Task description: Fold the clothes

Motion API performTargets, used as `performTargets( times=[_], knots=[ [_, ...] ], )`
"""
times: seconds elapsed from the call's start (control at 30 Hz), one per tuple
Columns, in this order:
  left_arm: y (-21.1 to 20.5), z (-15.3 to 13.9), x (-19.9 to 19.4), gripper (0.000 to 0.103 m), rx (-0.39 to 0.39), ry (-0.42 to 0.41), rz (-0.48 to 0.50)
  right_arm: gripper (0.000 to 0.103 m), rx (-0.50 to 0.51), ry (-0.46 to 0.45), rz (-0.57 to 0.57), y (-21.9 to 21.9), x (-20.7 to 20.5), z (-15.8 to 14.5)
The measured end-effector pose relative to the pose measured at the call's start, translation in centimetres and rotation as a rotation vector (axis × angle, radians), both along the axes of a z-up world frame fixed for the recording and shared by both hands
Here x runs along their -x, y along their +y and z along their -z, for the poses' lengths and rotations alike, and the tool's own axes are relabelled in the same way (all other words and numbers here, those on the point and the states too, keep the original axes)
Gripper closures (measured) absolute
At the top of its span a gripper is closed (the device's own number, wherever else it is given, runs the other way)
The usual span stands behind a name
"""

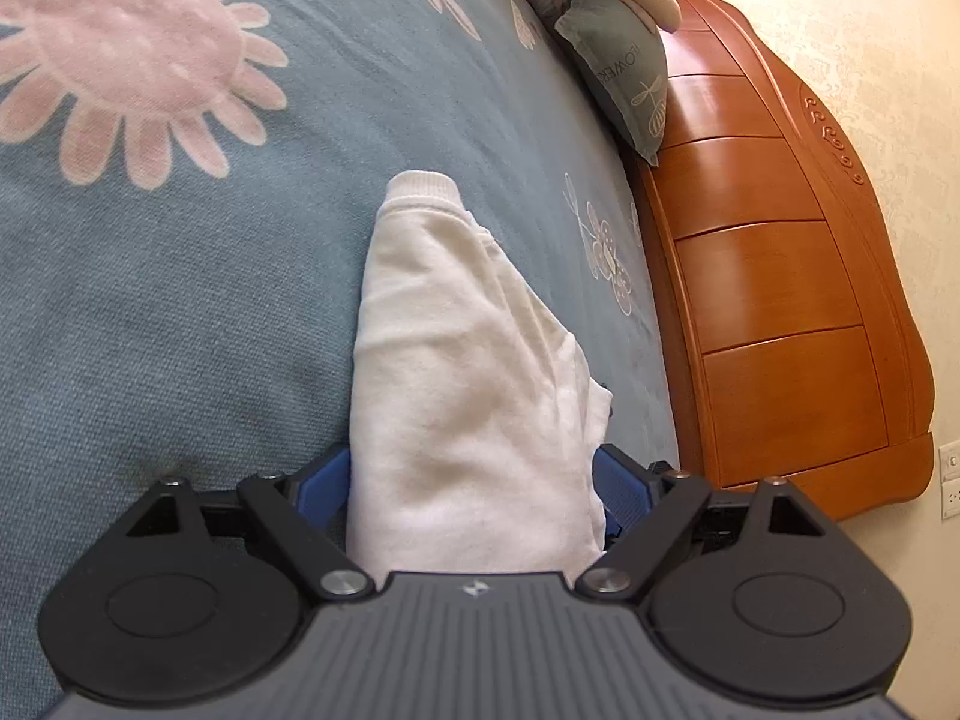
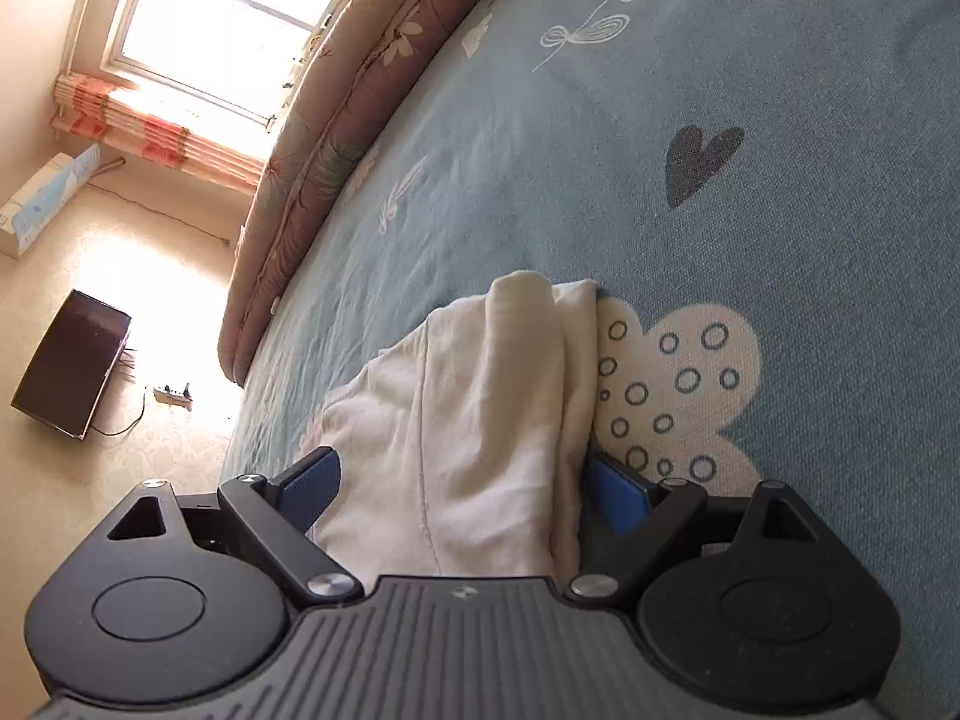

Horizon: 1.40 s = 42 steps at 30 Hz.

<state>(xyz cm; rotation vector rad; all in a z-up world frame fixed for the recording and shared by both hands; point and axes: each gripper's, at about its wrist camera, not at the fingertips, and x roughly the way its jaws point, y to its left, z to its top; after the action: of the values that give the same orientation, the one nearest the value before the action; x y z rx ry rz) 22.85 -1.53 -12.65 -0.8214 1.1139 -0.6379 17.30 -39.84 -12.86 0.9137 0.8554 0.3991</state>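
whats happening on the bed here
A person with a handheld gripper in each hand is folding a white cotton sweatshirt on a blue flower-print bedspread. The garment lies bunched into a narrow strip. It passes between the spread blue pads of the left gripper and the right gripper; neither visibly clamps it.

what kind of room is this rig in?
Most likely a home bedroom. The white garment lies on a bed with a blue flower-print cover, a carved wooden headboard with a pillow against it, and a window beyond.
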Motion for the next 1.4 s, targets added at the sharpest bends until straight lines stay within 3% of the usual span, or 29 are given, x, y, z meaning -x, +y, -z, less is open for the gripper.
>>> performTargets(
  times=[0.27, 0.43, 0.53, 0.67, 0.93, 1.13, 1.3, 1.37, 1.4],
  knots=[
    [-0.6, -0.3, -0.9, 0.016, -0.011, -0.024, 0.018, 0.007, 0.012, -0.022, -0.029, 0.5, -2.4, 0.1],
    [0.0, -0.1, 0.6, 0.017, 0.002, -0.024, 0.008, 0.007, 0.001, 0.009, -0.093, 1.1, -0.4, -0.2],
    [0.0, 0.1, 0.3, 0.017, -0.007, -0.041, 0.018, 0.008, -0.006, -0.036, -0.096, 0.9, 0.7, 0.2],
    [-0.5, 0.1, -1.7, 0.017, -0.018, -0.038, 0.024, 0.008, -0.027, -0.036, -0.052, 0.7, -0.6, 0.3],
    [0.6, 0.8, -0.2, 0.022, 0.008, -0.030, -0.006, 0.009, -0.017, -0.041, -0.078, 0.7, 0.7, 0.4],
    [-0.5, 1.0, -2.2, 0.022, -0.014, -0.031, 0.032, 0.009, -0.034, -0.030, -0.079, 0.4, -0.7, 0.4],
    [-0.1, 1.0, -1.0, 0.022, -0.015, -0.033, 0.032, 0.009, -0.007, -0.046, -0.094, 0.8, 0.0, 0.4],
    [0.5, 1.3, -0.1, 0.028, -0.009, -0.056, 0.029, 0.010, -0.011, -0.060, -0.099, 0.8, 1.0, 0.5],
    [0.7, 1.4, 0.0, 0.031, -0.017, -0.070, 0.026, 0.017, -0.011, -0.069, -0.098, 0.7, 1.5, 0.6]
  ],
)
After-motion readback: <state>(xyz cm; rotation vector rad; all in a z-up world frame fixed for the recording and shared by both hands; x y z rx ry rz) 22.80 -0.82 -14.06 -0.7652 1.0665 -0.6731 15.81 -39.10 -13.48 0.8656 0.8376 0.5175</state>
